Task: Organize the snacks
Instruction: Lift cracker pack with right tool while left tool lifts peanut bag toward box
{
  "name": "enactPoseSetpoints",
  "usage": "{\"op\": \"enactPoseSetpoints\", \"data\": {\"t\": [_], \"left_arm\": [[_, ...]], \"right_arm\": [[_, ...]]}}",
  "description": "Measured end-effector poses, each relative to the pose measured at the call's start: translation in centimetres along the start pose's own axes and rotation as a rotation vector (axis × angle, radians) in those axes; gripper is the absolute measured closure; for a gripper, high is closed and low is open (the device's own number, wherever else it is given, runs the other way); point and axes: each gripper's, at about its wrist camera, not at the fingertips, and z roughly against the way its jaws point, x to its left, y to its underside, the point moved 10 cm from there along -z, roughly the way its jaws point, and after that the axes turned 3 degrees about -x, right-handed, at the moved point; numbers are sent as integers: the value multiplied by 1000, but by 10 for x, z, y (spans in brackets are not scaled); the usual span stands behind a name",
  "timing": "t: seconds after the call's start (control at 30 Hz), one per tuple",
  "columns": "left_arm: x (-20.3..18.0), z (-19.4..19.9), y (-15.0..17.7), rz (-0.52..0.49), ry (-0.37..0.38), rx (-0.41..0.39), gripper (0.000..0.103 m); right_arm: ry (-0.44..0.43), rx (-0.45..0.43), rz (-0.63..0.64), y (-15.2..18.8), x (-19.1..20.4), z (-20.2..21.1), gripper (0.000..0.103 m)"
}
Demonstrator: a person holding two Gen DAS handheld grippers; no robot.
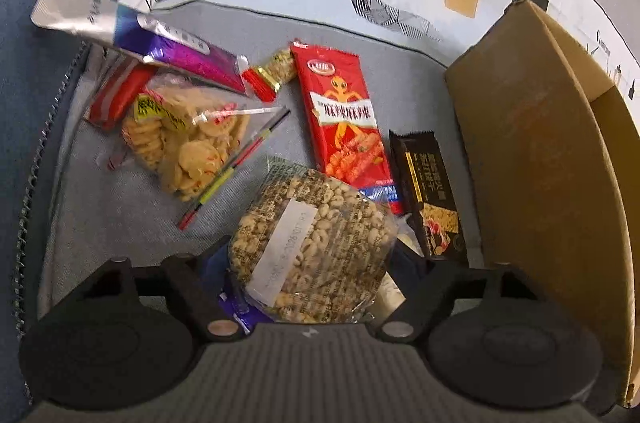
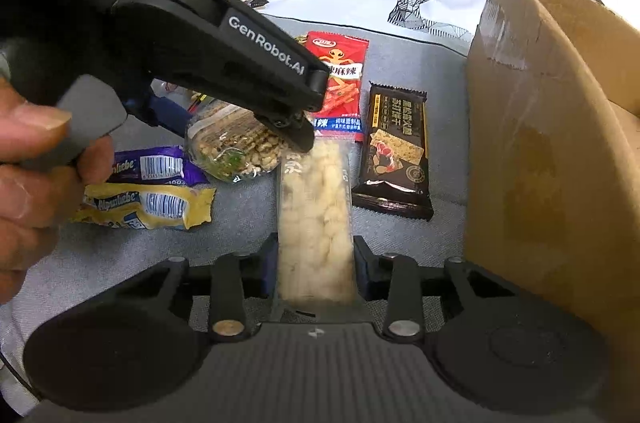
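Both right gripper (image 2: 316,263) pads clamp the pale snack pack (image 2: 314,207).

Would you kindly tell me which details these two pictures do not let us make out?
- Inside of the cardboard box: both views show only its outer wall and flap; contents unknown.
- Left tool: in the left wrist view, the puffed-grain bag covers its fingertips, so contact is unclear.
- Purple wrapper: the person's hand hides its left end in the right wrist view.
- Cracker packet: its near end, between the right tool pads, is blurred.
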Motion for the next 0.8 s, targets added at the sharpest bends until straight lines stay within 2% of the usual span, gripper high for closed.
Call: {"op": "enactPoseSetpoints", "data": {"t": [0.2, 0.5, 0.7, 0.8], "left_arm": [[-4, 27, -20, 9, 22, -111, 20], [-9, 64, -54, 84, 80, -305, 20], [-13, 91, -70, 111, 80, -450, 20], [-26, 96, -76, 86, 72, -498, 20]], "right_arm": [[12, -53, -22, -16, 1, 20, 65], [38, -188, -54, -51, -9, 67, 65], [46, -275, -85, -72, -30, 103, 65], [83, -295, -95, -82, -53, 122, 65]]}}
